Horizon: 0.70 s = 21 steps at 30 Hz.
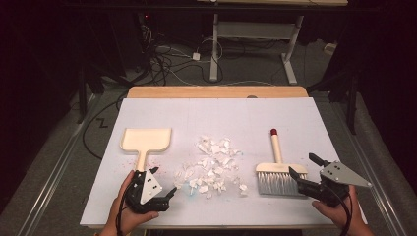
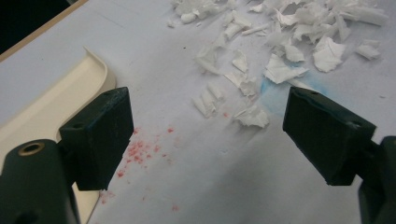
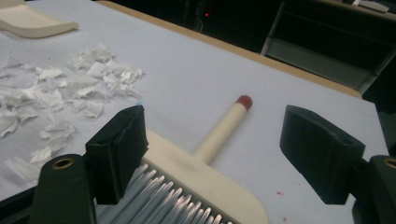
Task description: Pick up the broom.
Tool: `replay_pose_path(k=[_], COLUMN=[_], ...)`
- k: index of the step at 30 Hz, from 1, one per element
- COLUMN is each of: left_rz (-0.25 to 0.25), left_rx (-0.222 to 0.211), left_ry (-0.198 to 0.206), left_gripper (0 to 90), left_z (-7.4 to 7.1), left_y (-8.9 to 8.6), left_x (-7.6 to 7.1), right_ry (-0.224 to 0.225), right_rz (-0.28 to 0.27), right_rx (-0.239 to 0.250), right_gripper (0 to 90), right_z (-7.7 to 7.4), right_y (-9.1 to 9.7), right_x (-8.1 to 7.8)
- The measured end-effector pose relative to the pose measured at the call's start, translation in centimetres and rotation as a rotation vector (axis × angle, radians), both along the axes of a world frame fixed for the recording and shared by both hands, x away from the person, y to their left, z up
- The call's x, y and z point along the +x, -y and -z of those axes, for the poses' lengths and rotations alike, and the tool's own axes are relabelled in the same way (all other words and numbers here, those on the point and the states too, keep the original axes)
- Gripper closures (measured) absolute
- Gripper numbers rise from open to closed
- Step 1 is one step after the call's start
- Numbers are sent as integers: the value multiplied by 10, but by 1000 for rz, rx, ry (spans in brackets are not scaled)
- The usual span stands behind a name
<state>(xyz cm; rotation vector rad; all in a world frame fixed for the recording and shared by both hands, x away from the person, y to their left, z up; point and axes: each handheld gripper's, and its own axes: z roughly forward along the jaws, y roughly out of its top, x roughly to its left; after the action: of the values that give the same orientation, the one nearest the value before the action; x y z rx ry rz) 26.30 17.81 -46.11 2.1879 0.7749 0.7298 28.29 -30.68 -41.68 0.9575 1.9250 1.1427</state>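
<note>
Both sets of fingers spread, empty: left gripper (image 1: 158,184) at near left by the dustpan (image 1: 146,140) handle; right gripper (image 1: 311,171) at near right, beside the brush (image 1: 278,171) head. Paper scraps (image 1: 212,164) heaped mid-worktop (image 1: 295,113) between the two. Risk: a grip on the bristles rather than the handle would probably let the brush slip and scatter scraps.

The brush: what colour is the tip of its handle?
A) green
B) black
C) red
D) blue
C: the brush lies with its cream handle pointing away from the person, and the cap at the end is red, plain in the right gripper view too.
</note>
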Motion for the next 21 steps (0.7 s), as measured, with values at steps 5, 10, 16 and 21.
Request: replay_pose_path(k=[5,10,16,21], left_rz=[5,10,17,20], left_rx=[-1,14,17,25], left_ry=[4,-6,-11,-16], left_gripper=[155,155,155,155], left_z=[-1,2,3,3], left_y=[0,1,2,2], left_x=[-1,-1,0,0], right_ry=[-30,-133,-301,-408], right_rz=[-68,-16,81,191], right_rx=[-38,-16,-3,-55], right_gripper=[244,288,306,356], right_z=[4,3,7,23], right_y=[2,1,-6,-20], right_x=[5,30,70,109])
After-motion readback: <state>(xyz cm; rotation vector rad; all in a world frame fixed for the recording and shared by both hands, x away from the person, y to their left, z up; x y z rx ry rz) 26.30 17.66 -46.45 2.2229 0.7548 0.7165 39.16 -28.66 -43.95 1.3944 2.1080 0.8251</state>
